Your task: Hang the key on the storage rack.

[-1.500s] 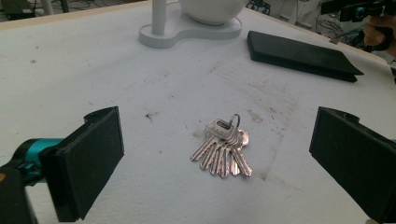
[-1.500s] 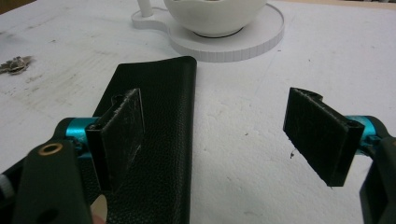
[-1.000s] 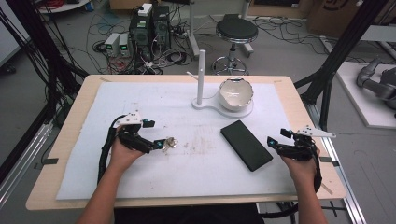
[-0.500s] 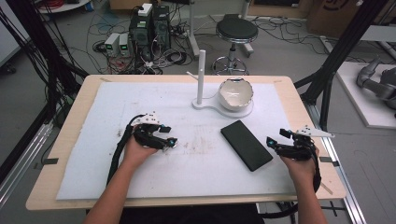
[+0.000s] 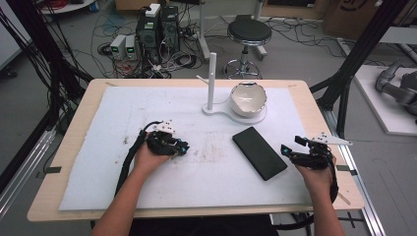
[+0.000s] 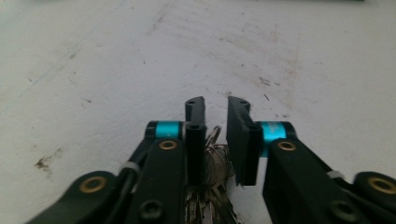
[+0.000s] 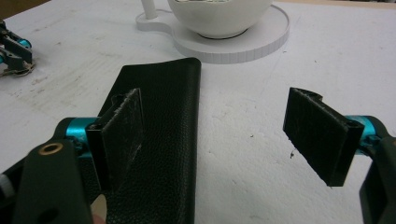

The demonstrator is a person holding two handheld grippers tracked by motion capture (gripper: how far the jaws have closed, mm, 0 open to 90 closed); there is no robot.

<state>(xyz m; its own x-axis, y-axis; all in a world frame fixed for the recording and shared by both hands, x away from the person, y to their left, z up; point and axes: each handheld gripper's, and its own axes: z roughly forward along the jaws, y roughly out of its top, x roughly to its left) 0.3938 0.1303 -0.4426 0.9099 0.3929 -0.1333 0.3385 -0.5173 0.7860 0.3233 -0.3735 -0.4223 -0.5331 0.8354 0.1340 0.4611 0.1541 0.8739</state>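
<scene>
Left gripper (image 6: 215, 122) nearer; keys (image 6: 212, 158) half-hidden, perhaps.

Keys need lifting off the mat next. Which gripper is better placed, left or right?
Left. The left gripper has just been closing, with the keys between its jaws. The right gripper stands open off by the black case.

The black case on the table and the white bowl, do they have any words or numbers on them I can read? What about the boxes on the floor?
None can be read.
black case: plain, no words.
white bowl: no words.
grey boxes on the floor: any labels too small and blurred to read.
keys between the left gripper's pads: no readable marks.
</scene>
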